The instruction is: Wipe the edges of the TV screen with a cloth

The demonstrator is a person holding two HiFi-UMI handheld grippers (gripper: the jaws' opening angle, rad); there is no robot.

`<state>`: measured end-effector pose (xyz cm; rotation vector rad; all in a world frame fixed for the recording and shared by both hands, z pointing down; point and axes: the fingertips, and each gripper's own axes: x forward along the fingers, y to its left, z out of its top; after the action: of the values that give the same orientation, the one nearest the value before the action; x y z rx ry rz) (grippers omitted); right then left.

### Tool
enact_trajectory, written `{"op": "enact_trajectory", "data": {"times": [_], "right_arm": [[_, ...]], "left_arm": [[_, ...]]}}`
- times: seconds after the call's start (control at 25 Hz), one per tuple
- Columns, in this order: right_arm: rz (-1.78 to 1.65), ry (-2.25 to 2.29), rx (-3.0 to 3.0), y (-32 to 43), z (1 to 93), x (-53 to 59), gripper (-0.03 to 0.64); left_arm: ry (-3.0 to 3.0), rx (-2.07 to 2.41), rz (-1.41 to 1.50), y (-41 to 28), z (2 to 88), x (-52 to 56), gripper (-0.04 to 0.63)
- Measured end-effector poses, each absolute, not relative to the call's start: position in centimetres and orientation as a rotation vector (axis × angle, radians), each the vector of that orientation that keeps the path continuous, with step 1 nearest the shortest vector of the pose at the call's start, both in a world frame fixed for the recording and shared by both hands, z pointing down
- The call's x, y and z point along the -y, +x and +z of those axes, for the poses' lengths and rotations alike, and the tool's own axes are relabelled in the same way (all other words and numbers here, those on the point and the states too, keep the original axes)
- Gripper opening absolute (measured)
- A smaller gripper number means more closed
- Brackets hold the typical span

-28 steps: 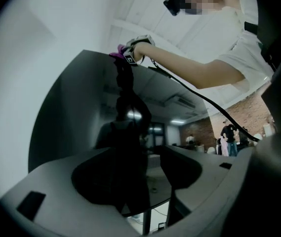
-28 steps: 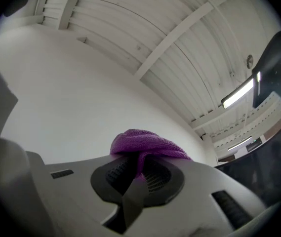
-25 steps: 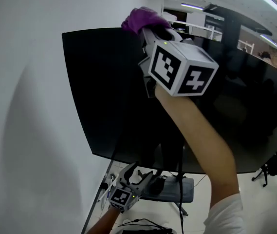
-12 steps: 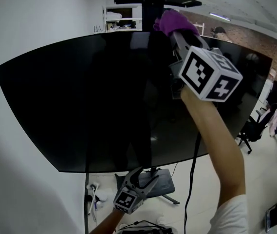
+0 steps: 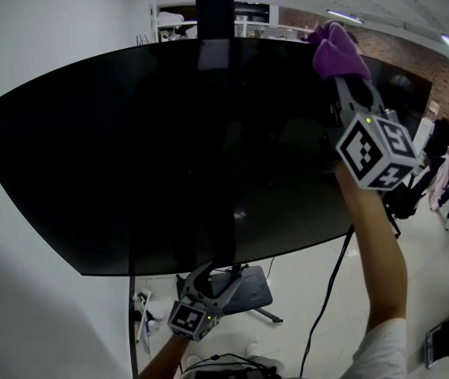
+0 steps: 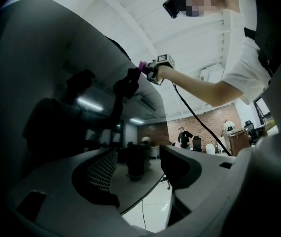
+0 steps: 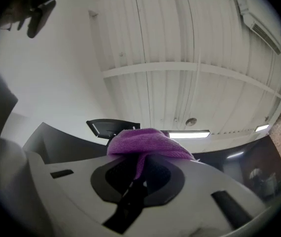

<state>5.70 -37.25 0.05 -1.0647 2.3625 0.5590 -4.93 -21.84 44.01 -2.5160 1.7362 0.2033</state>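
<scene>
Our right hand-held gripper (image 5: pixel 348 84) clenches the cloth (image 5: pixel 336 52) on the top edge of the TV screen (image 5: pixel 169 148), toward its right end. Our left hand-held gripper (image 5: pixel 216 279) hangs released below the bottom edge.

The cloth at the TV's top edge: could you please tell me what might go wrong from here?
1. The right gripper pinches only a fold of the cloth; most of it bunches above the jaws, so it might pull free.
2. Its hard jaws sit close to the TV and could scratch it.
3. The left gripper hangs open below, so nothing steadies the TV against a push.
</scene>
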Motion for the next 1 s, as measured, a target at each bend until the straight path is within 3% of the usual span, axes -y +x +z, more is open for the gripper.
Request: {"op": "enact_trajectory", "data": {"times": [0.36,0.6,1.0], "right_arm": [[0.419,-0.762,-2.651,3.5,24.1,33.4,0.046],[0.435,-0.857,-2.721,2.3,37.3,33.5,0.044],[0.097,-0.622,-2.962,-4.2,47.2,26.2,0.038]], "left_arm": [[-2.385,-1.935,0.203,-9.2,45.5,21.4,0.265],[-2.27,-2.055,0.156,-13.9,45.5,20.8,0.265],[-2.175,-2.193,0.177,-15.9,46.7,18.4,0.265]]}}
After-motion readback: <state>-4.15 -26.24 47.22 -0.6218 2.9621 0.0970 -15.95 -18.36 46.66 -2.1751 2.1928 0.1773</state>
